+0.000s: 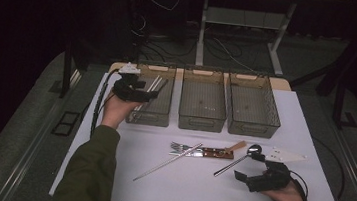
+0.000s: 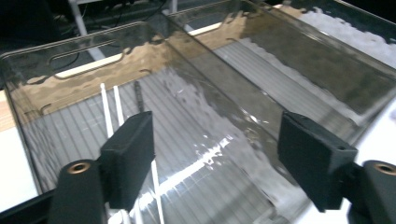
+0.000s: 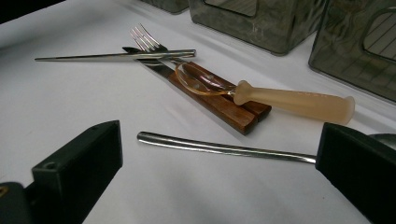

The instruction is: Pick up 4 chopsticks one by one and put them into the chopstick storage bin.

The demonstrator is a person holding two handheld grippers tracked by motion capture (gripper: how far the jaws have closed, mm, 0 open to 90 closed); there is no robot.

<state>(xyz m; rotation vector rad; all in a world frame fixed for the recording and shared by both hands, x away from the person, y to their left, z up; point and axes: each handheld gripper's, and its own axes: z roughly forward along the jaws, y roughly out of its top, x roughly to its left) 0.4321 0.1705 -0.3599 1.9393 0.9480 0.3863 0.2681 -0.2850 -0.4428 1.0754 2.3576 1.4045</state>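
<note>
Nearest the lens in the left gripper view, two black jaws stand wide apart with nothing between them; the left gripper hangs over the left bin, and below it lie thin chopsticks on the bin's ribbed floor. Glare on the smoky plastic walls blurs how many sticks rest there, and their lower ends are cut off behind the left jaw. In the high view the gripper body and the person's hand cover much of that bin's left side.

Two more bins, the middle bin and the right bin, stand side by side to the right of the left bin. In front of the middle bin lies a small heap of cutlery: a fork, a single metal chopstick laid across it, a wooden-handled knife and a translucent spoon with a frosted peach handle resting on the knife.

Just right of that heap, the right gripper rests low on the white table, jaws spread wide and empty. A steel spoon lies on the table between them, touching neither pad that can be seen; its bowl is hidden behind the right jaw.
</note>
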